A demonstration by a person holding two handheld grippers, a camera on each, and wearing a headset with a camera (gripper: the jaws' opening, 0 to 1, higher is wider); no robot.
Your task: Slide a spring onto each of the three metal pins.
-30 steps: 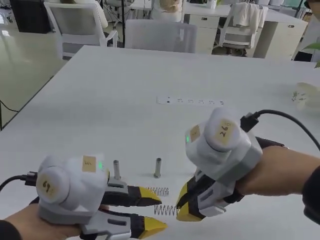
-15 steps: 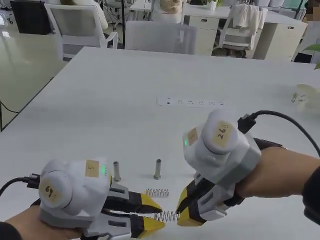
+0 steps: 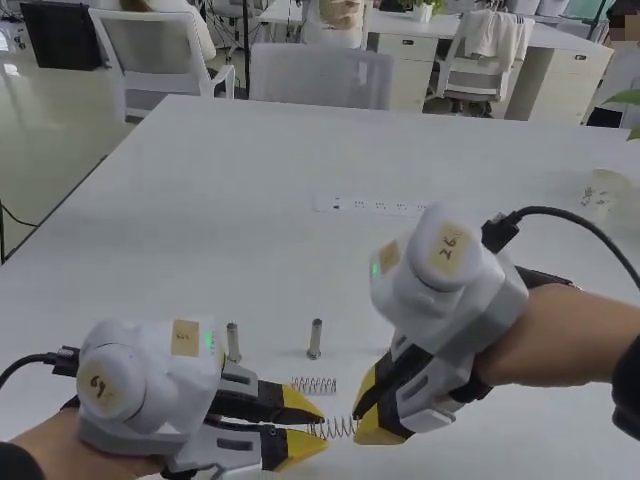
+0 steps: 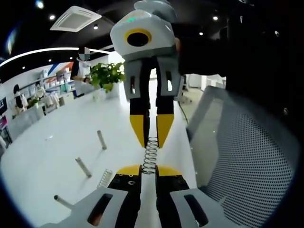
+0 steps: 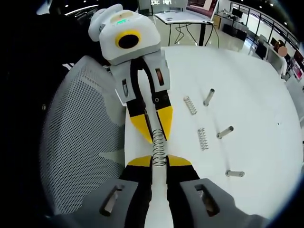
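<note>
Left claw [image 3: 322, 425] and right claw [image 3: 355, 425] meet tip to tip. Each has its black-and-yellow jaws drawn narrow, nipping one end of a thin silver coil spring [image 3: 338, 428] that is stretched level between them.

Take the short grey metal pin nearest the right claw [image 3: 316, 338] as the landmark. It stands upright and bare. The held spring hangs on the person's side of it, clear of the white table [image 3: 300, 200]. A loose spring of the same kind [image 3: 313, 385] lies flat between that pin and the held one. A second bare pin [image 3: 233, 342] stands beside the landmark, toward the left claw. The right gripper view adds a third pin [image 5: 208, 96], farthest from the landmark, with another loose spring [image 5: 190, 105] near it. No pin appears to carry a spring yet.

This looks like a regrip before the first threading. To do it well:
- **One holder:** only one claw should keep the spring, gripping lightly so the coils are not crushed.
- **Grip point:** hold a little above the lower end so the bore there stays open.
- **Approach:** turn the spring upright, centre its mouth over the landmark pin's top, and lower it straight.
- **Risks:** the coil will probably flex if held high, and the pins may topple if nudged sideways.
</note>
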